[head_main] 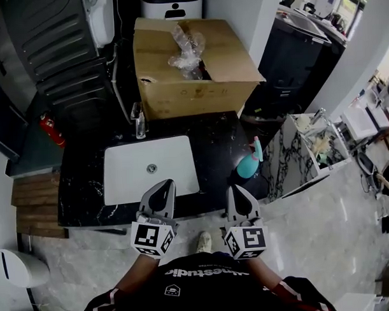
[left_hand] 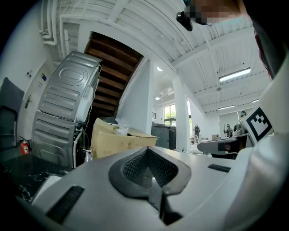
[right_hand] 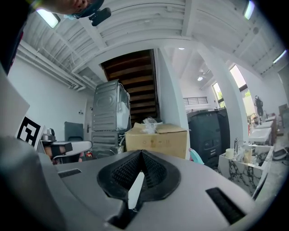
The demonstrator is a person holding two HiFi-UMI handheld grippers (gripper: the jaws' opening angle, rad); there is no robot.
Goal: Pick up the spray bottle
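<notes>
Grippers: the left gripper (head_main: pixel 162 184) and right gripper (head_main: pixel 238 190) are side by side, both with jaws pressed together and nothing between them.
Left jaws: the left gripper view shows the ribbed pads (left_hand: pixel 135 167) meeting in a thin seam.
Right jaws: the right gripper view shows them together too, with a pale strip (right_hand: pixel 135 188) along the seam.
Pose: both grippers point level and forward, their tips over the front edge of the black marble countertop (head_main: pixel 213 141). The left tip is at the front rim of the white sink (head_main: pixel 128 176). The person's forearms run in from the bottom of the head view.
Spray bottle: the teal spray bottle (head_main: pixel 249 162) with a pink trigger stands upright near the countertop's right end. It is ahead and just right of the right gripper, not touching it.
Behind the sink: a chrome faucet (head_main: pixel 138 120), then an open cardboard box (head_main: pixel 179 88) with crumpled clear plastic (head_main: pixel 187 47) on top.
Left side: a red fire extinguisher (head_main: pixel 51 130) stands by a grey appliance (head_main: pixel 57 48).
Writing: each marker cube (head_main: pixel 153 238) bears black-and-white squares. The white lettering on the black shirt (head_main: pixel 205 291) is upside down and not legible. The small marks on the box front are too small to read.
</notes>
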